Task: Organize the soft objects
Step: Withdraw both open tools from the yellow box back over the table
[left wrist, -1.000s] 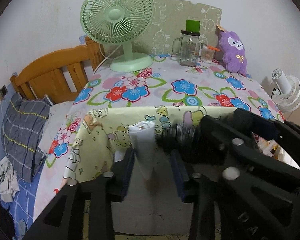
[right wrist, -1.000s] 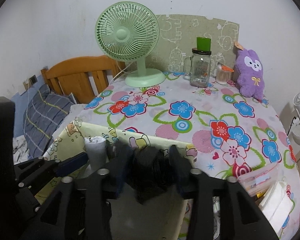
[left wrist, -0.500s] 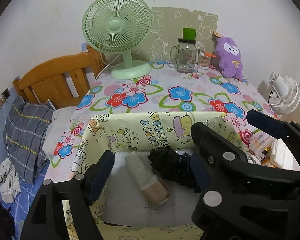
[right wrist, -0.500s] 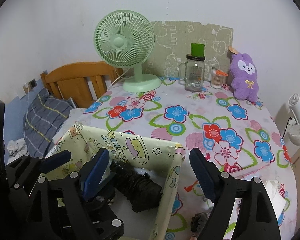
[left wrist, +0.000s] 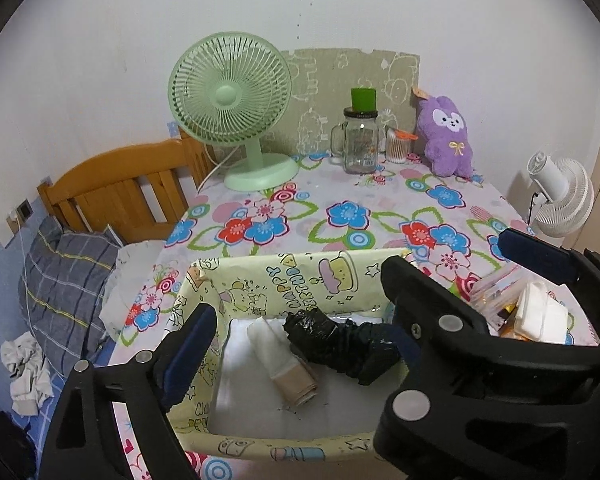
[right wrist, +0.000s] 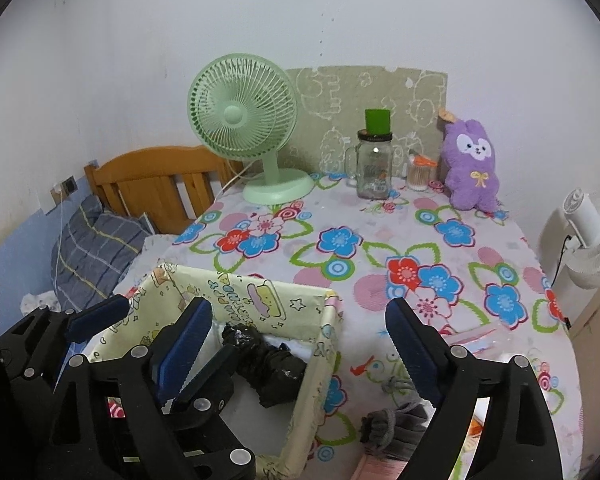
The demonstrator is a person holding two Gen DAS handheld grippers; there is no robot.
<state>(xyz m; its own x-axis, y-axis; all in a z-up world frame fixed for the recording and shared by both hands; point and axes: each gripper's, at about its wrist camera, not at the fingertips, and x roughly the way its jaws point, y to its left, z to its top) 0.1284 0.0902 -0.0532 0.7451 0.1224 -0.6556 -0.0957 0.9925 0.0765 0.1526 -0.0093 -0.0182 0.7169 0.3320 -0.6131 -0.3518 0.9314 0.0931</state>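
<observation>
A yellow cartoon-print box (left wrist: 332, 276) (right wrist: 260, 296) stands at the near edge of the flowered table (right wrist: 380, 232). A white-and-beige sock roll (left wrist: 284, 360) and a black sock roll (left wrist: 340, 344) (right wrist: 268, 364) lie loose on its white floor. My left gripper (left wrist: 300, 300) hovers above the box, jaws opening, with nothing pressed between its pads. My right gripper (right wrist: 300, 312) hangs over the box's right wall, jaws also opening and holding nothing. A bundle of grey socks (right wrist: 396, 420) lies on the table right of the box, under the right gripper.
At the back stand a green fan (left wrist: 236, 120), a glass mug jar (left wrist: 360, 144), a cotton-swab pot (left wrist: 398, 146) and a purple plush (left wrist: 448, 136). A plastic bag of packets (left wrist: 532, 312) lies at front right. A white fan (right wrist: 592, 240) stands beyond the table; a bed and pillow (left wrist: 64, 280) lie left.
Both grippers have opened wide and let go: the white roll and the black roll dropped onto the box floor. Both hands have risen and drawn back from the box.
</observation>
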